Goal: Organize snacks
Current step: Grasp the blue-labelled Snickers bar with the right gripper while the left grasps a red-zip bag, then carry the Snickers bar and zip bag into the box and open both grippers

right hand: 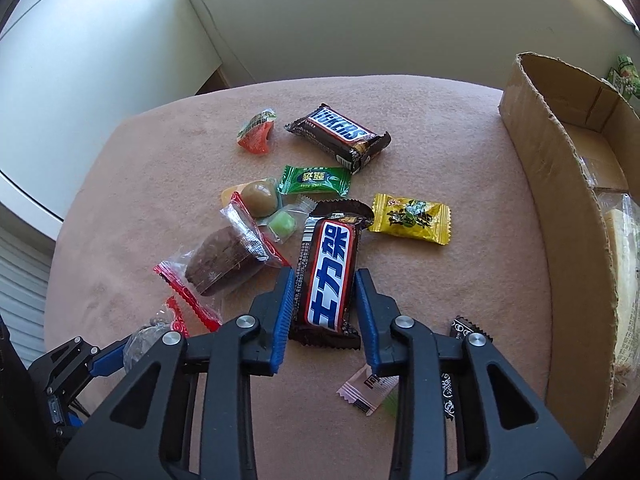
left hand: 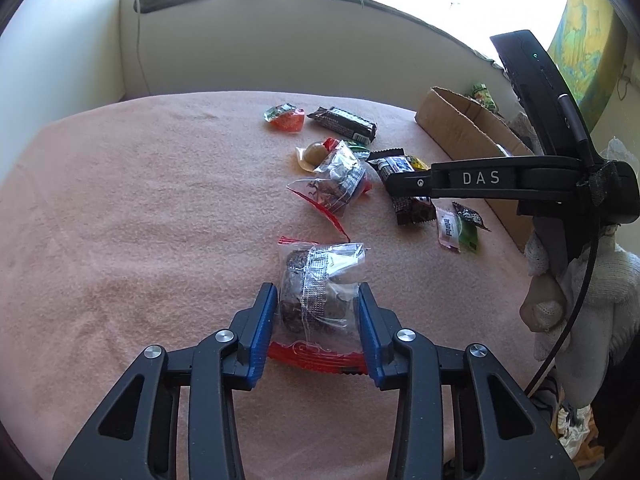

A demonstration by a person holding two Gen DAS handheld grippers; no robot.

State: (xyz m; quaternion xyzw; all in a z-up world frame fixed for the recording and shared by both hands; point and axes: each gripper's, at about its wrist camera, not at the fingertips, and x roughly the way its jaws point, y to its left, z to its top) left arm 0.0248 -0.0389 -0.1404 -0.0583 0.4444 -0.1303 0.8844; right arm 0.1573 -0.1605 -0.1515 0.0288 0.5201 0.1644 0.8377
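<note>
The clear cake packet (left hand: 316, 288) near the worktop's (left hand: 140, 208) front edge is pinched by the left gripper (left hand: 318, 300): soft, crinkly, easily squashed. The Snickers bar (right hand: 326, 276), mid-worktop, is clamped by the right gripper (right hand: 322, 292): firmer, slippery wrapper, best held mid-length. A pale packet is seen inside the cardboard box (right hand: 560, 184) at the right edge.

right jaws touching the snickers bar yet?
Touching. Right wrist view: both blue pads of the right gripper press the sides of the snickers bar, no gap.

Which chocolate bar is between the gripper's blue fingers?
The Snickers bar with Chinese letters, between the right gripper. The other one lies farther back.
</note>
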